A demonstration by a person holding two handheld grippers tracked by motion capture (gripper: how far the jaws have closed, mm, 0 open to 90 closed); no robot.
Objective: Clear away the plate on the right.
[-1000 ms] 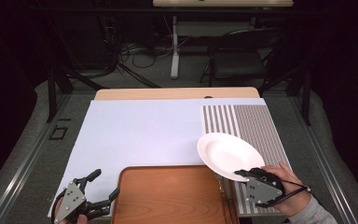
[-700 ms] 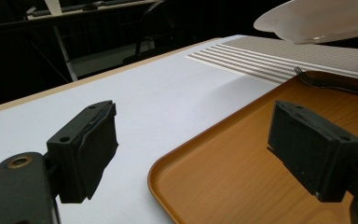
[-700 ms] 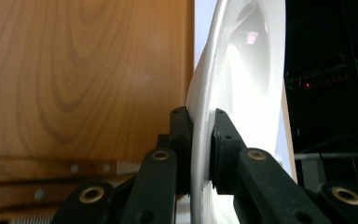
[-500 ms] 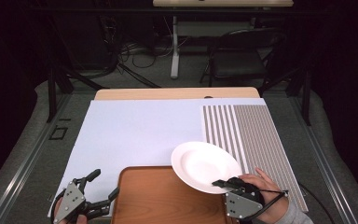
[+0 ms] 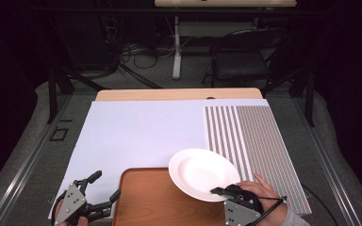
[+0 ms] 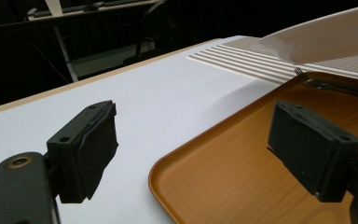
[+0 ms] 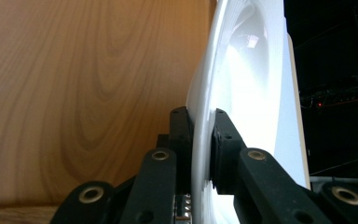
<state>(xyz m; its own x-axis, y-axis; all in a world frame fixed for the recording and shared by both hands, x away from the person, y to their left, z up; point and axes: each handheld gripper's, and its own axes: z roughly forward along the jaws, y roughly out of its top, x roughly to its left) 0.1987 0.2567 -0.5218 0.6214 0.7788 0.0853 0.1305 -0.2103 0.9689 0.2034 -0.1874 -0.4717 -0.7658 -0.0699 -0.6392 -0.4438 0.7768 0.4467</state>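
At the near edge of the surface (image 5: pixel 136 136), the right tongs (image 5: pixel 223 191) grip the near rim of a white plate (image 5: pixel 202 173); in the right gripper view the two jaws close on the rim from either side, one pad on each face of the plate (image 7: pixel 251 93). The plate sits over the far right corner of a brown tray (image 5: pixel 165 202), overlapping it and reaching right toward a striped mat (image 5: pixel 250 146). From the left gripper view the plate (image 6: pixel 326 37) appears lifted and tilted above the tray (image 6: pixel 242 168).

The left tongs (image 5: pixel 102 192) lie at the near left, just left of the tray, jaws spread wide and holding nothing, well apart from the plate. In their own view one jaw stands over the white sheet (image 6: pixel 158 98) and the other over the tray.

Farther off, the sheet covers the left and middle of the surface, and the mat lies along its right side. Beyond the far edge stands a dark chair (image 5: pixel 240 61).
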